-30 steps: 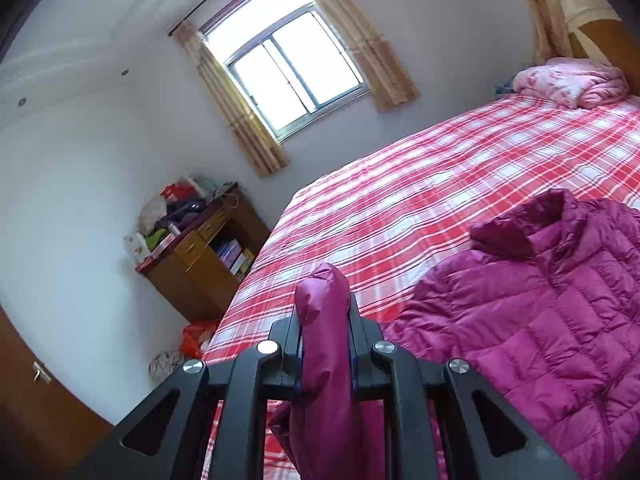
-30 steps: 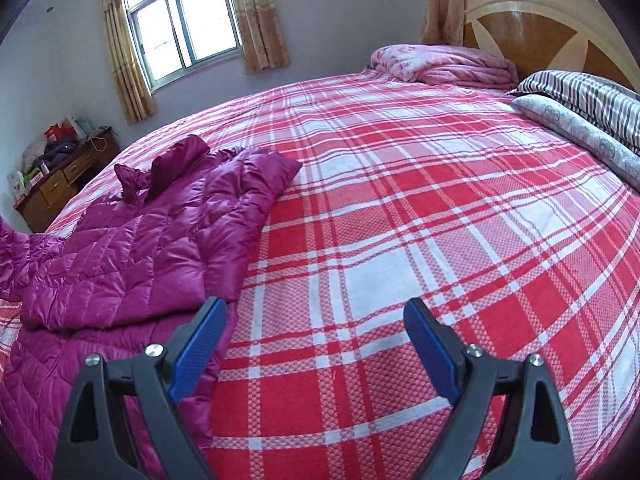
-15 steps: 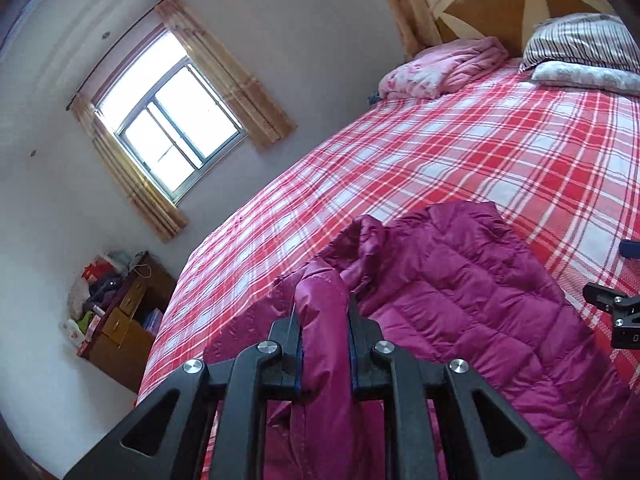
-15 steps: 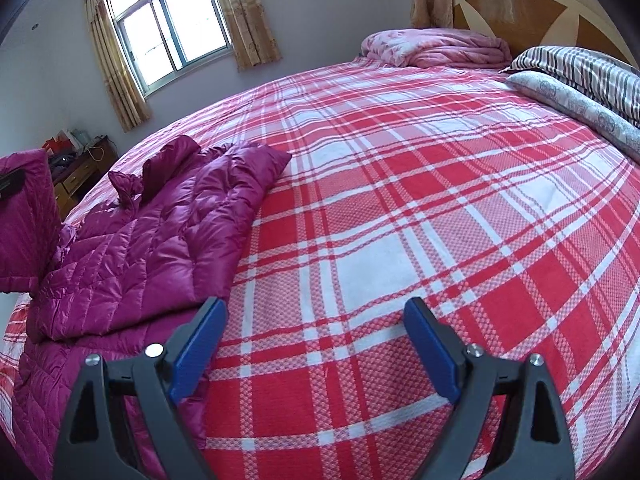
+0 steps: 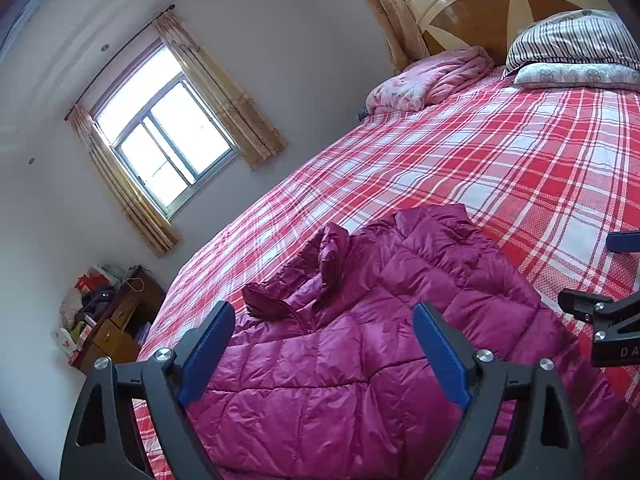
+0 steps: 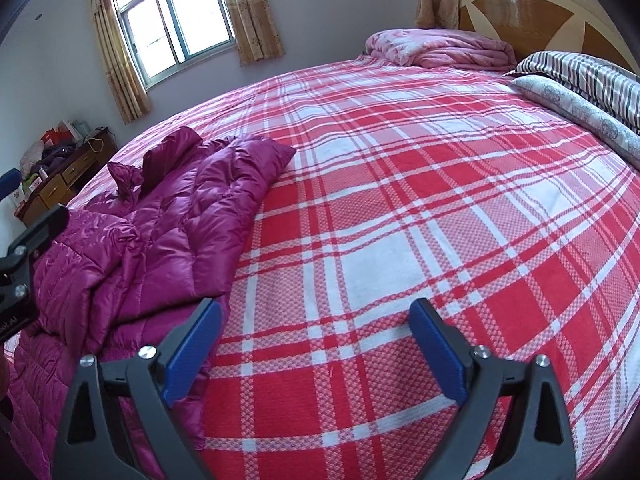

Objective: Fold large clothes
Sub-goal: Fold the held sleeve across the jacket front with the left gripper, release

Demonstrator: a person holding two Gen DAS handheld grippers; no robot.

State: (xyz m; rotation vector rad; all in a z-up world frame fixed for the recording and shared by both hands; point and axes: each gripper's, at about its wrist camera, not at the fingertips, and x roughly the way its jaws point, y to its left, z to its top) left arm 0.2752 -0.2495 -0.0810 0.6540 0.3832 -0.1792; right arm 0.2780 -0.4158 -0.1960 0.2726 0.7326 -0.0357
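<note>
A magenta quilted puffer jacket (image 5: 380,320) lies on the red and white plaid bed (image 5: 500,152), one side folded over the body. It also shows in the right wrist view (image 6: 160,236) at the left. My left gripper (image 5: 324,344) is open and empty, just above the jacket's folded part. My right gripper (image 6: 316,340) is open and empty over the bare bedspread (image 6: 400,200), just right of the jacket's edge. The right gripper's side shows at the left view's right edge (image 5: 608,320).
A pink folded quilt (image 6: 440,48) and striped pillows (image 6: 580,76) lie at the wooden headboard (image 6: 540,12). A cluttered wooden cabinet (image 5: 116,328) stands beside the bed under a curtained window (image 5: 168,148).
My left gripper carried the jacket sleeve over the jacket body, then opened and let it go. The sleeve now lies folded on the jacket. The right gripper stayed open and shifted slightly.
</note>
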